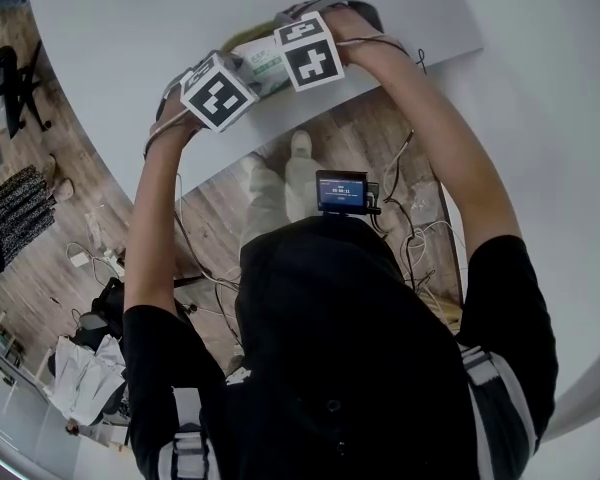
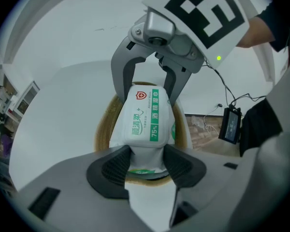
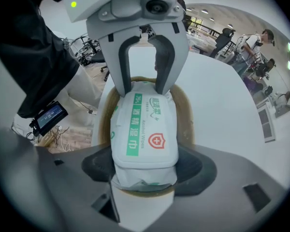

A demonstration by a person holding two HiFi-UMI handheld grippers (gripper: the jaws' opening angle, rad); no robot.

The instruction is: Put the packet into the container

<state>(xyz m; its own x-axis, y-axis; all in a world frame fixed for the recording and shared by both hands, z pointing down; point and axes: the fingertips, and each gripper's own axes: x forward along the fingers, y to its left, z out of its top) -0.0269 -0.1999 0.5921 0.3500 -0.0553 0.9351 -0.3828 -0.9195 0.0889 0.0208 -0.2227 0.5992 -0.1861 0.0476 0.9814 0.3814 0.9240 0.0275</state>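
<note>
Left gripper (image 2: pixel 146 161): jaws pinching the packet's (image 2: pixel 142 120) narrow sealed end.
Right gripper (image 3: pixel 144 170): jaws clamped on the opposite end.
Packet: white-and-green wipes pack, slung between both grippers directly over the container (image 2: pixel 102 129). Contact with the brown rim cannot be told.
Risk: the packet looks about as long as the opening. An uneven release may leave it bridging the rim or tip it out.
Bench (image 2: pixel 53 105): its edge lies near, so a nudged container could slide off.
</note>
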